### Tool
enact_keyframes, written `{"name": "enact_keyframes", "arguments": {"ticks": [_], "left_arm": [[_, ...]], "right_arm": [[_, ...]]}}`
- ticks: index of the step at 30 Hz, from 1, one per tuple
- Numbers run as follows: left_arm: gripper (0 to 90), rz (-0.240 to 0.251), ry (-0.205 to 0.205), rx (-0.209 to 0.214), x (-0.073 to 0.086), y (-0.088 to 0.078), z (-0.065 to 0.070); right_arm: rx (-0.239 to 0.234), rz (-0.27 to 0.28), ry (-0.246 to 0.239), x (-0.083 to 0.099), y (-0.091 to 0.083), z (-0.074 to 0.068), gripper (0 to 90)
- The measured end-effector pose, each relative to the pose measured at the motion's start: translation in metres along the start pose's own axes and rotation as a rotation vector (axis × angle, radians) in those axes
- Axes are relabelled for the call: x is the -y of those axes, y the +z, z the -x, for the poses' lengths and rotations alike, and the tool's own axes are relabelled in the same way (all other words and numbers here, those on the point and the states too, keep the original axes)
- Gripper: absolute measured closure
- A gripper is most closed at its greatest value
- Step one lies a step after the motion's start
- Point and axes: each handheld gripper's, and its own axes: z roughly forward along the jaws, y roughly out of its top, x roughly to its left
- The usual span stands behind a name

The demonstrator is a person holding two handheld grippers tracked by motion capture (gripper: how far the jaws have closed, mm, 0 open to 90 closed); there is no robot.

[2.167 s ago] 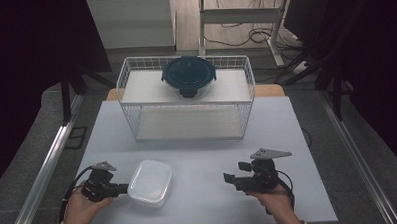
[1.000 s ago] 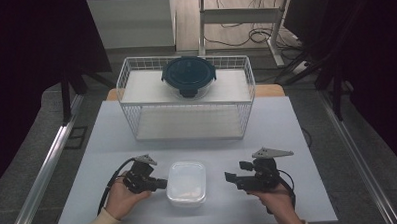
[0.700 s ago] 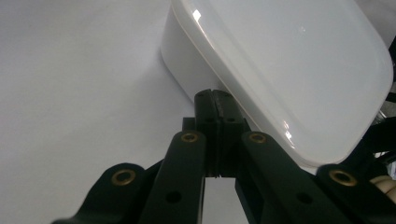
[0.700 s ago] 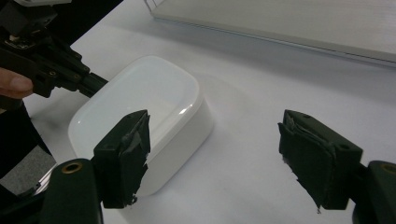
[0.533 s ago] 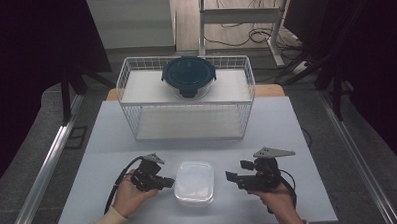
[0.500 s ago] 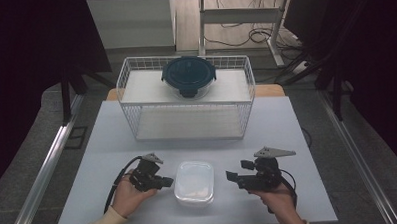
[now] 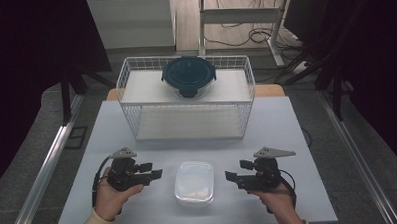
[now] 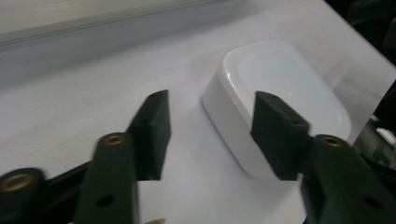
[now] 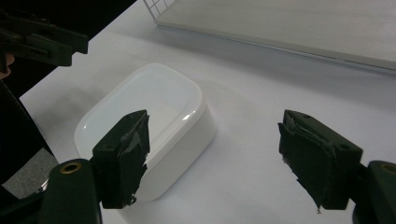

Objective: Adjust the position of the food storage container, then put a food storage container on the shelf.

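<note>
Looking at a white plastic tub (image 7: 194, 182) parked flat on the table (image 7: 287, 139), on the near side of the wire basket (image 7: 187, 120), well clear of its front wall and about level with its middle. Seems put there on purpose: open ground on every side, so easy to come at from either flank.

Flanking it now with the left gripper (image 7: 153, 172), also on the near side of the basket and off toward its left end, tips aimed at the tub but stopping short of it. Has just been spreading its jaws, with nothing between them; roughly tub-width apart now, so probably a let-go or getting ready for a bite on the short side.

Mirroring that with the right gripper (image 7: 236, 170), near side of the basket again, toward its right end. Jaws gaping wide, nothing pinched, tub just beside one pad in the right gripper view and not touched. Reads like waiting its turn to steady or take the tub.

Also worth noting the round blue-lidded container (image 7: 189, 76) up on the basket's top shelf, left alone.
</note>
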Motion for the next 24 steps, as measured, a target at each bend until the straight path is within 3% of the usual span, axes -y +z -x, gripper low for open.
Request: {"name": "enact_keyframes", "arguments": {"ticks": [7,15,20,24], "left_arm": [[36.0,-0.003,-0.013,0.008,0.001,0.003,-0.002],[26.9,-0.004,-0.059,0.021,0.002,0.007,-0.004],[26.4,0.005,-0.073,0.052,0.001,0.010,-0.005],[26.6,0.002,-0.090,0.082,0.002,0.014,-0.006]], "right_arm": [[-0.014,0.002,0.002,0.001,0.001,0.001,24.1],[-0.025,0.023,-0.009,0.002,0.004,-0.001,22.8],[-0.007,0.029,-0.001,0.005,0.005,-0.004,23.8],[-0.030,0.016,0.032,0.006,0.008,-0.004,23.8]]}}
